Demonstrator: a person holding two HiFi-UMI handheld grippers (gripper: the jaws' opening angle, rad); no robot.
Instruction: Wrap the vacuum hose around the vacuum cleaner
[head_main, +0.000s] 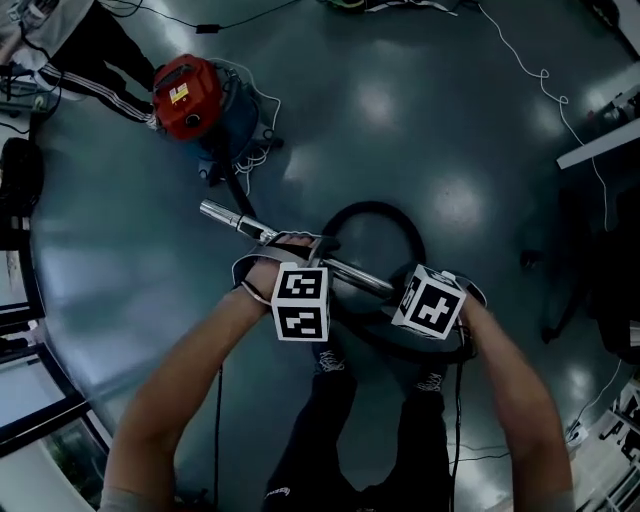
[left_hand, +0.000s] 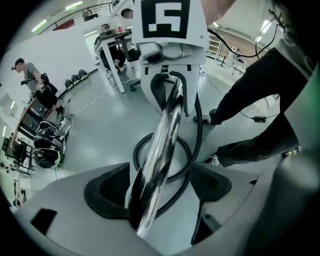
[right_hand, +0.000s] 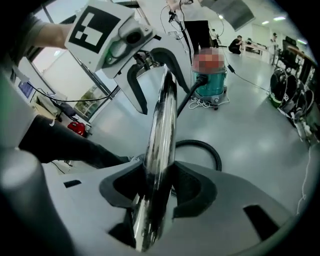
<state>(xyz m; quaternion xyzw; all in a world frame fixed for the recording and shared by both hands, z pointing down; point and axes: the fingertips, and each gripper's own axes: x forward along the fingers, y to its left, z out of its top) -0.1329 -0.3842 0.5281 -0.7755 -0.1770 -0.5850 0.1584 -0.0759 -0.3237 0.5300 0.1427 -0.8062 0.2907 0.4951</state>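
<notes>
— Right gripper (right_hand: 157, 190) is clamped on the metal wand (right_hand: 162, 125), squeezing it from both sides.
— And the left gripper (left_hand: 159, 187)?
— The wand runs between its jaws, seemingly loose, with a gap on one side. The hose (head_main: 398, 222) loops on the floor (head_main: 450, 120), well apart from the vacuum cleaner (head_main: 190, 95).

Glossy grey floor (head_main: 420, 130), white desk (left_hand: 111, 41)

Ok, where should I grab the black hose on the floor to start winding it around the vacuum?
Take the black hose at the far arc of its floor loop, coming straight down with the gripper jaws across it. That arc lies flat in the open, clear of the metal tube, and its slim round section should probably fit between the jaws.
</notes>
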